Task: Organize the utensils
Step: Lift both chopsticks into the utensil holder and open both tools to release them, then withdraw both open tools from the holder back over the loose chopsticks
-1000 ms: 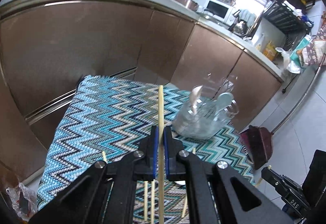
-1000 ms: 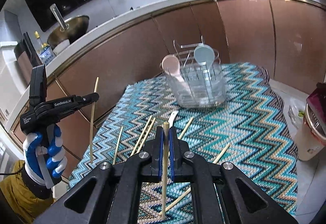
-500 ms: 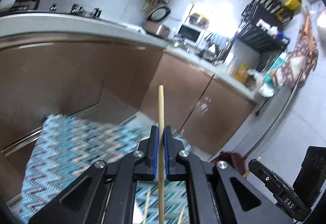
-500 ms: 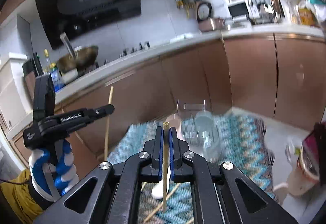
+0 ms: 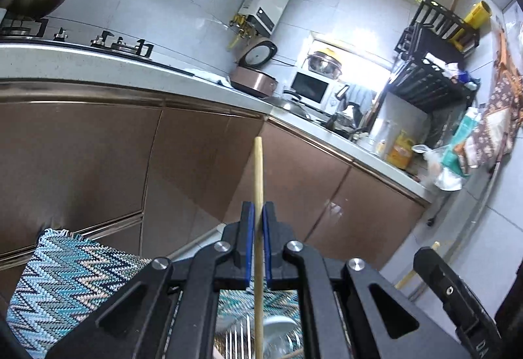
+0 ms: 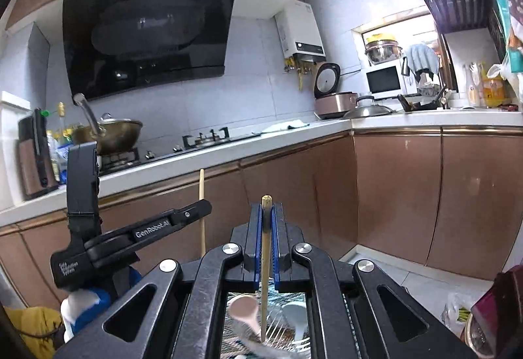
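my left gripper (image 5: 258, 221) and right gripper (image 6: 267, 221) each clamp 1 pale wooden chopstick (image 5: 258, 176) upright (tips down), lined up, i judge, over the clear utensil holder (image 6: 287, 326).

1. I was in a home kitchen: a black range hood (image 6: 147, 35) hung over a gas hob (image 6: 202, 138) set in a white countertop (image 6: 294, 133).
2. Brown cabinet fronts (image 6: 392, 195) ran under the counter around a corner.
3. A rice cooker (image 6: 333, 97), a white microwave (image 6: 384, 78) and a wall water heater (image 6: 302, 32) stood along the tiled wall.
4. A wok (image 6: 114, 130) sat on the hob.
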`<state>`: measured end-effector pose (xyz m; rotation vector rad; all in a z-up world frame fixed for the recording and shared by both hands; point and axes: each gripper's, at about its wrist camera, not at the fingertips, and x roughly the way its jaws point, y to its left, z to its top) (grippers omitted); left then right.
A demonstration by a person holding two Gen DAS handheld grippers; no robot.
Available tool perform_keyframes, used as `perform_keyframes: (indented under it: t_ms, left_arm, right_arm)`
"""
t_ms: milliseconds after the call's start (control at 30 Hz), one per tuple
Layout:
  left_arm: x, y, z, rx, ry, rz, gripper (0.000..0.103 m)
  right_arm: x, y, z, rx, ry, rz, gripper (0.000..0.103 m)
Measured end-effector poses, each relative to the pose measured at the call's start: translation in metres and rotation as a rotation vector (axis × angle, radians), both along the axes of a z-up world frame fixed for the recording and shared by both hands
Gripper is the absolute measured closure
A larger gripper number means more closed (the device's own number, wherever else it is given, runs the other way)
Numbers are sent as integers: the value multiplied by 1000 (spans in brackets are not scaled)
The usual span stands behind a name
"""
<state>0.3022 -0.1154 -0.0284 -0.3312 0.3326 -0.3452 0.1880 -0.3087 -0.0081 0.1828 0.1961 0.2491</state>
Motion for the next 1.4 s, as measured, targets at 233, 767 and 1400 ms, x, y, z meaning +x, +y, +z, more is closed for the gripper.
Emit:
perform_keyframes:
  t_ms: [233, 767, 1400]
  left_arm:
    - [15, -17, -45, 37, -47, 102, 98]
    - [-31, 9, -26, 30, -53, 110, 67]
    - [-196, 57, 46, 159, -33, 124, 59]
  right_arm:
    - [27, 1, -41, -25, 35, -25, 98]
    - [5, -4, -59, 5, 97, -71, 71]
    - [-132, -10, 3, 94, -5, -97, 52]
